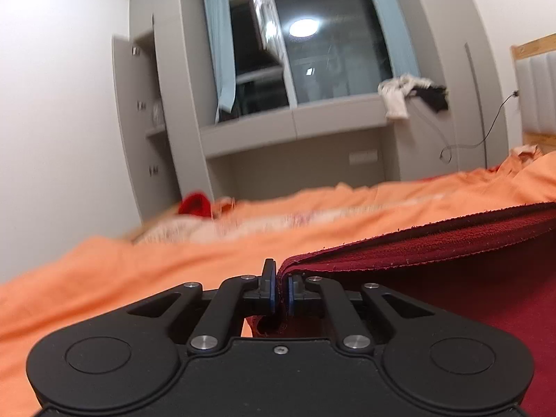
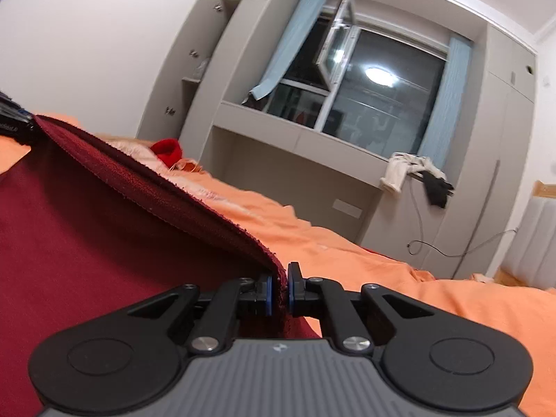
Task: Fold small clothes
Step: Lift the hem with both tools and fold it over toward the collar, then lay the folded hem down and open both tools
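Note:
A dark red garment (image 1: pixel 451 243) is stretched taut above the orange bedspread (image 1: pixel 139 267). My left gripper (image 1: pixel 280 290) is shut on its left corner, with the hem pinched between the blue pads. In the right wrist view the same dark red garment (image 2: pixel 121 208) fills the left side, and my right gripper (image 2: pixel 280 290) is shut on its right corner. The hem runs as a straight fuzzy edge between the two grippers. At the far left edge of the right wrist view a dark part of the left gripper (image 2: pixel 14 121) shows.
A bright red cloth (image 1: pixel 194 203) lies at the far side of the bed. A grey window unit (image 1: pixel 295 121) with a shelf stands behind, with white and black clothes (image 1: pixel 410 97) heaped on it. A cable (image 1: pixel 465 142) hangs down at the right by a padded headboard (image 1: pixel 535 93).

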The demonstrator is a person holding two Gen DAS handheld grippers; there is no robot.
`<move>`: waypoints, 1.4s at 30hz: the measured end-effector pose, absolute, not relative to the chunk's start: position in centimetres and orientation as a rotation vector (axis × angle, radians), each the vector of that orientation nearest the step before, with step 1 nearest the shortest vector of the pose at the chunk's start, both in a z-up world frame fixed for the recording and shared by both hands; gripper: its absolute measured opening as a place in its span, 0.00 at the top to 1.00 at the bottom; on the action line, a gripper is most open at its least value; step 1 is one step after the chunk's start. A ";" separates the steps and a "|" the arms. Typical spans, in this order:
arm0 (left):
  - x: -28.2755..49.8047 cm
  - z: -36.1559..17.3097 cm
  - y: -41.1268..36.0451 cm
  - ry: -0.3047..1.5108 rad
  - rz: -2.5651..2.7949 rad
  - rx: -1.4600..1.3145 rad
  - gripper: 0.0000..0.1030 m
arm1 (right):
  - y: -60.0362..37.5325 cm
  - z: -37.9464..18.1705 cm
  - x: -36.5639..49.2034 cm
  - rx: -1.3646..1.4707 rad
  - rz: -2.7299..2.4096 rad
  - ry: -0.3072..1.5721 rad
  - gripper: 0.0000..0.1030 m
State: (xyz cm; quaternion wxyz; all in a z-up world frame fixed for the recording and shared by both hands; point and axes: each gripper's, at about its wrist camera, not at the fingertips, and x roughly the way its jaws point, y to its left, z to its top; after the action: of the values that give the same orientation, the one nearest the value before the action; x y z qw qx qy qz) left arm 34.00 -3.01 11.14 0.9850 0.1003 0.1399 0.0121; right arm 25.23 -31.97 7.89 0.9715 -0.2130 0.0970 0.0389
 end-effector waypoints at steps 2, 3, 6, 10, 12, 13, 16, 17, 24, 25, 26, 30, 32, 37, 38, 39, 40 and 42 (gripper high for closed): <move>35.5 9.8 -2.7 0.315 0.036 0.190 0.93 | -31.9 7.1 26.1 -0.460 0.076 0.207 0.90; 35.9 9.1 -2.4 0.330 0.039 0.186 0.93 | -31.7 6.9 26.5 -0.459 0.078 0.221 0.90; 37.5 7.4 -2.0 0.389 0.035 0.177 0.91 | -31.7 6.0 27.0 -0.463 0.079 0.255 0.88; 38.3 6.1 -1.3 0.441 0.024 0.153 0.84 | -31.4 5.3 27.3 -0.460 0.069 0.290 0.83; 38.6 5.8 -0.9 0.457 0.022 0.138 0.79 | -31.5 5.0 27.5 -0.456 0.061 0.305 0.79; 38.7 5.7 -0.6 0.464 0.020 0.130 0.78 | -31.5 4.9 27.5 -0.455 0.056 0.311 0.77; 38.6 5.5 -0.4 0.479 0.021 0.110 0.68 | -31.7 4.7 27.7 -0.447 0.034 0.321 0.68; 38.5 5.5 -0.5 0.482 0.026 0.105 0.64 | -31.9 4.7 27.7 -0.439 0.032 0.325 0.63; 38.5 5.2 1.2 0.506 0.053 0.013 0.30 | -33.4 4.9 27.6 -0.381 -0.003 0.339 0.19; 38.4 5.1 1.5 0.510 0.056 -0.002 0.28 | -33.6 4.8 27.6 -0.374 -0.015 0.340 0.16; 38.4 5.0 1.8 0.516 0.061 -0.017 0.25 | -33.8 4.7 27.5 -0.365 -0.027 0.345 0.11; 39.0 4.0 2.6 0.570 0.097 -0.068 0.23 | -34.7 4.6 28.2 -0.333 -0.069 0.380 0.01; 39.3 3.4 3.2 0.604 0.113 -0.101 0.23 | -35.1 4.3 28.4 -0.313 -0.076 0.401 0.00; 39.1 3.3 4.4 0.601 0.102 -0.185 0.17 | -35.8 4.2 28.5 -0.273 -0.082 0.423 0.00; 38.8 3.6 4.6 0.585 0.098 -0.198 0.14 | -35.9 4.3 28.5 -0.271 -0.084 0.425 0.00; 38.5 3.8 4.7 0.568 0.099 -0.209 0.11 | -36.0 4.3 28.3 -0.271 -0.087 0.426 0.00; 38.2 4.2 4.9 0.548 0.104 -0.219 0.09 | -36.1 4.3 28.2 -0.272 -0.092 0.430 0.00; 37.5 4.9 5.0 0.513 0.114 -0.231 0.04 | -36.3 4.4 28.2 -0.282 -0.118 0.450 0.00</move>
State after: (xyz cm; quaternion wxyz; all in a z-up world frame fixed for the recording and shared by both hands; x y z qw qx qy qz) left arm 37.54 4.98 4.93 0.9591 -0.1142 0.2528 0.0561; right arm 28.16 -36.29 4.39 0.9632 -0.1392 0.2223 -0.0582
